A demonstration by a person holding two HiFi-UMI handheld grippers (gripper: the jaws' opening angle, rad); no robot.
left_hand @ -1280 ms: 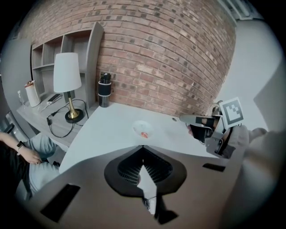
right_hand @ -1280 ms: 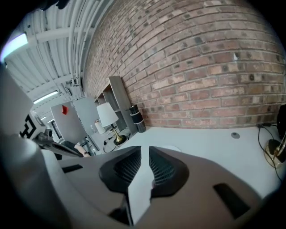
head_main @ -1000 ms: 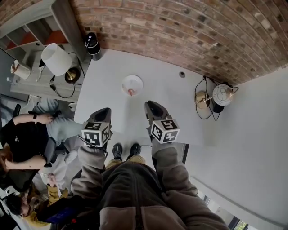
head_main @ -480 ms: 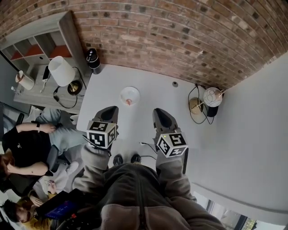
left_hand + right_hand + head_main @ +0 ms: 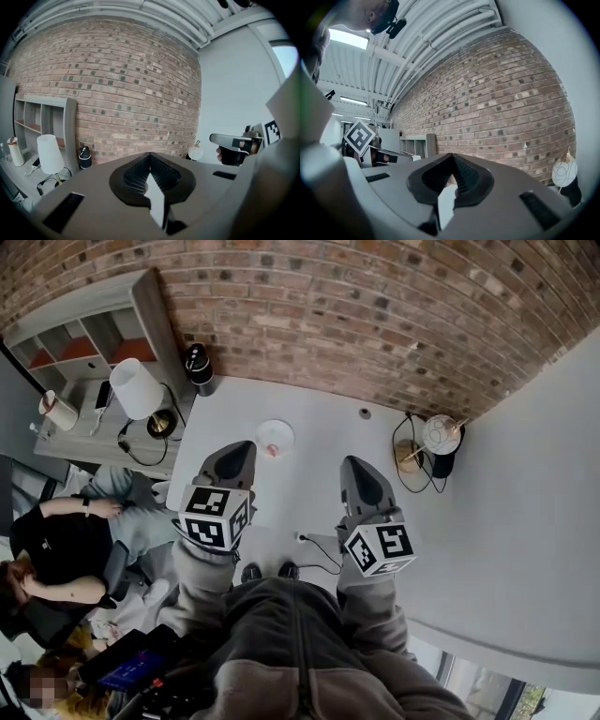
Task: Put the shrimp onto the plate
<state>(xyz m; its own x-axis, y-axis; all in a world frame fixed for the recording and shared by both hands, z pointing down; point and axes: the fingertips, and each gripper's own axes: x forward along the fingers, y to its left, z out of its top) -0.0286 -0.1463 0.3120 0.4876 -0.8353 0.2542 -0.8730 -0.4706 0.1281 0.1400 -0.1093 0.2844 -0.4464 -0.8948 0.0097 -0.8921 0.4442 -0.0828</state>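
A small white plate (image 5: 274, 435) sits on the white table (image 5: 309, 427), with a pinkish shrimp (image 5: 273, 449) lying at its near rim. My left gripper (image 5: 240, 448) hangs just short of the plate, a little to its left, jaws shut and empty. My right gripper (image 5: 354, 467) is held further right and nearer me, also shut with nothing in it. Both gripper views point level at the brick wall, so neither shows the plate or the shrimp. The left gripper (image 5: 150, 158) and the right gripper (image 5: 451, 160) show their ribbed pads meeting at the tip.
A black speaker (image 5: 198, 367) stands at the table's far left corner. A globe lamp (image 5: 437, 437) with cables sits at the right. A white lampshade (image 5: 135, 388) and shelves stand left of the table. A seated person (image 5: 56, 540) is at the left. A cable (image 5: 319, 549) trails off the table's near edge.
Both grippers have drawn back from the plate toward me, and the right one has swung out to the right. The plate and shrimp stay where they were.
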